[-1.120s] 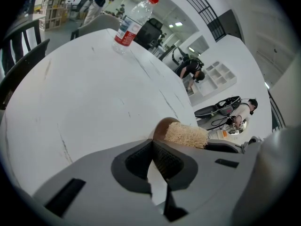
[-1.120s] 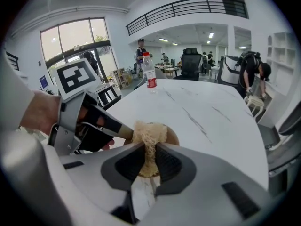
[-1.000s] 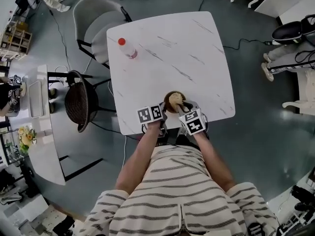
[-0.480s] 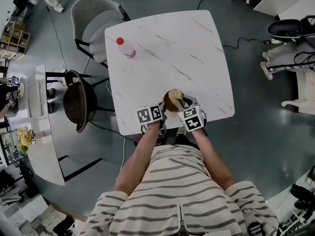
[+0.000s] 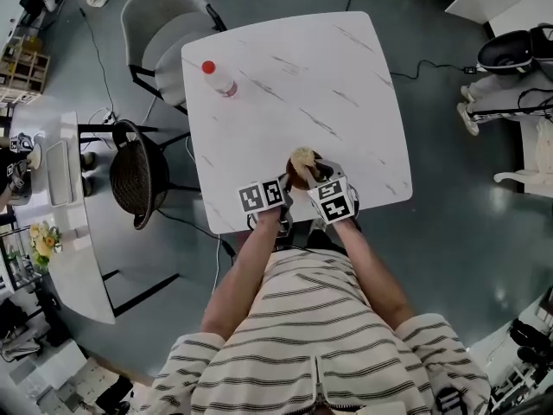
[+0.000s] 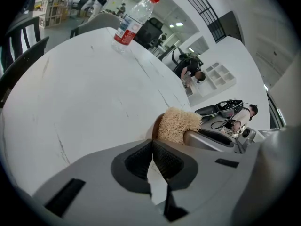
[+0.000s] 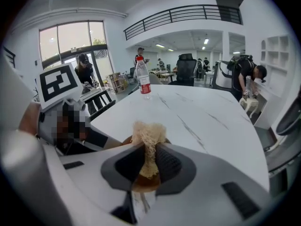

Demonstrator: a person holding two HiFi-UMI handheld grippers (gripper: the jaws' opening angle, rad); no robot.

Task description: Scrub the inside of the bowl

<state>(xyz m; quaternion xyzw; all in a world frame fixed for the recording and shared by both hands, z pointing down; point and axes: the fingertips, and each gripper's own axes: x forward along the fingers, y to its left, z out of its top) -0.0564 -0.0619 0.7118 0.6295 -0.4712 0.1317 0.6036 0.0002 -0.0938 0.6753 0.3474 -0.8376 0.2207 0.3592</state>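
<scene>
A small brown bowl (image 5: 295, 176) sits near the front edge of the white marble table (image 5: 294, 76). My left gripper (image 5: 287, 184) is at the bowl's left side, and its jaws are shut on the brown rim (image 6: 157, 125). My right gripper (image 5: 309, 171) is shut on a tan fibrous scrubber (image 5: 302, 156), which stands over the bowl's far side. In the right gripper view the scrubber (image 7: 148, 136) sticks up between the pads, with the bowl's brown inside (image 7: 140, 185) below it. The left gripper view shows the scrubber (image 6: 178, 125) just beyond the rim.
A clear water bottle with a red cap (image 5: 218, 76) stands at the table's far left. A grey chair (image 5: 160, 37) and a dark wicker chair (image 5: 138, 180) are left of the table. The table's front edge is just under both grippers.
The right gripper has carried the scrubber from the bowl's middle toward its far rim. The left gripper and bowl have stayed nearly still.
</scene>
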